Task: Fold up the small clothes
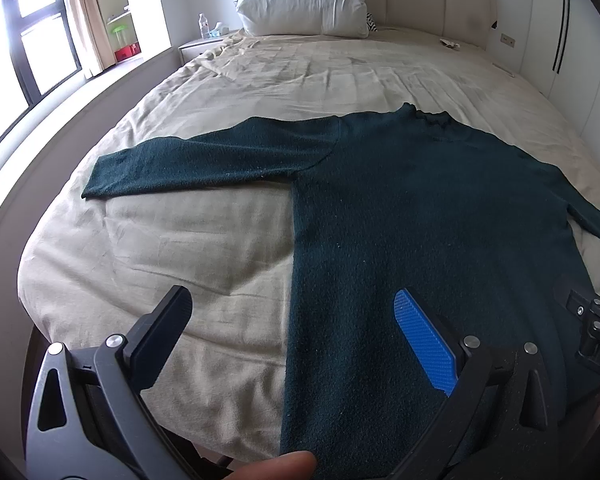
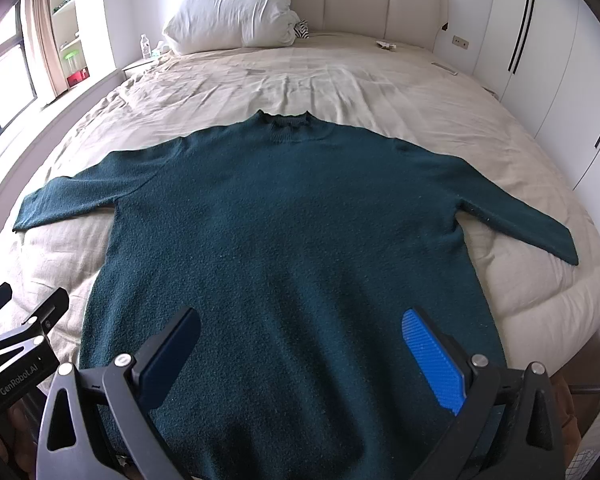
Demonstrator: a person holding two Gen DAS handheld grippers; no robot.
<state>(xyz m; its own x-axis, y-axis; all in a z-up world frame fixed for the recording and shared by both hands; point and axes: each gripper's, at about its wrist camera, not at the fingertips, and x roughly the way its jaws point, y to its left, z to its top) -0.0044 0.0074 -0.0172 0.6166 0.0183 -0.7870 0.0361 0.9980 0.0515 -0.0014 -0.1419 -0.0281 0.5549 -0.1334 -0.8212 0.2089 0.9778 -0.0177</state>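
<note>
A dark teal knit sweater [image 2: 292, 240] lies flat on the bed, collar toward the headboard, both sleeves spread out sideways. It also shows in the left wrist view [image 1: 420, 208], with its left sleeve [image 1: 204, 160] stretched across the sheet. My left gripper [image 1: 292, 304] is open and empty, hovering over the sweater's lower left side edge. My right gripper [image 2: 300, 324] is open and empty, above the sweater's lower middle near the hem. The left gripper shows at the left edge of the right wrist view [image 2: 24, 312].
The bed has a beige sheet [image 2: 380, 80] and a white pillow [image 2: 236, 12] by the padded headboard. A nightstand with a water bottle [image 2: 145, 46] stands at the far left. Windows are on the left, white wardrobe doors [image 2: 560, 60] on the right.
</note>
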